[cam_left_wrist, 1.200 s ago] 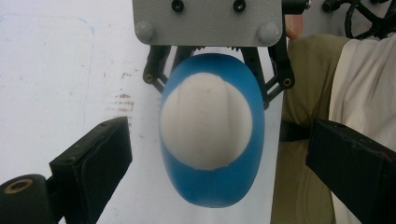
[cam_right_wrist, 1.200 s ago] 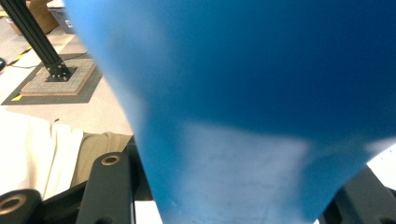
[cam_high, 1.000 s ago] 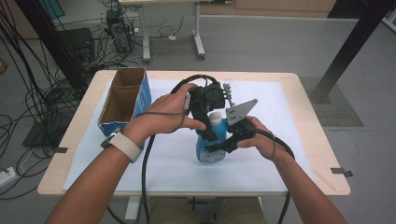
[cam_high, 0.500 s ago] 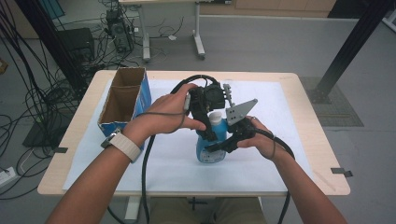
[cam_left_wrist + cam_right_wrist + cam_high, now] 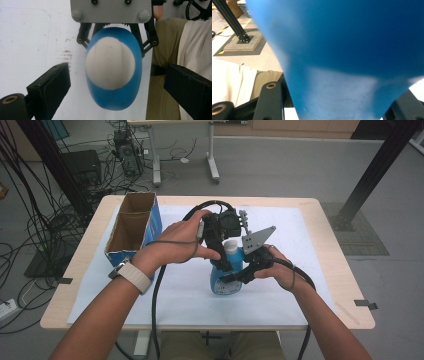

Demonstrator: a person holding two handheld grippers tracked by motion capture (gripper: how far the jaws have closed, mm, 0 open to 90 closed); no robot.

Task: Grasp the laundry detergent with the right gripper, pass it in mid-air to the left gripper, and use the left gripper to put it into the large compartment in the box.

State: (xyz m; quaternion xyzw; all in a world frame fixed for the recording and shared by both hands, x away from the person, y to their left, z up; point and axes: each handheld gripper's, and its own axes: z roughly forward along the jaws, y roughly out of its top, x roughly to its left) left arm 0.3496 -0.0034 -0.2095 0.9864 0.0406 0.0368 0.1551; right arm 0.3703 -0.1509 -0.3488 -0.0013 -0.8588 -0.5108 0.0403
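**Blue bottle held upright for work at its cap**

Item 1. Blue bottle [image 5: 226, 275], white cap [image 5: 231, 246]. Stands upright on the white sheet [image 5: 310, 235] covering the bench [image 5: 340, 270], near the middle and toward the person's edge. Its body appears pale lower down; no brand or writing can be read on it in the high view or either gripper view, the close views being blurred.

Item 2. Right claw [image 5: 234, 278]. Comes at the bottle from the person's right, low on the body, jaws pinching the blue body between them. The right gripper view looks straight onto the blue wall [image 5: 342, 50], with the black jaws either side at the bottom. Judged purpose: to steady the bottle against turning or tipping.

Item 3. Left claw [image 5: 110, 82]. Hangs directly above the bottle, pointing down at the cap [image 5: 110, 63]. Its jaws stand spread, one on each side of the cap and well clear of it, gripping nothing. Judged purpose: lined up to close on the cap, probably to unscrew it.

Item 4. Cardboard box [image 5: 134, 227], blue outside, open top, two bare compartments. Sits to the left of the bottle, at the bench's left side, apart from it. No lettering legible.

Item 5. Watch with a pale strap [image 5: 131, 275] on the left wrist, left of the bottle.
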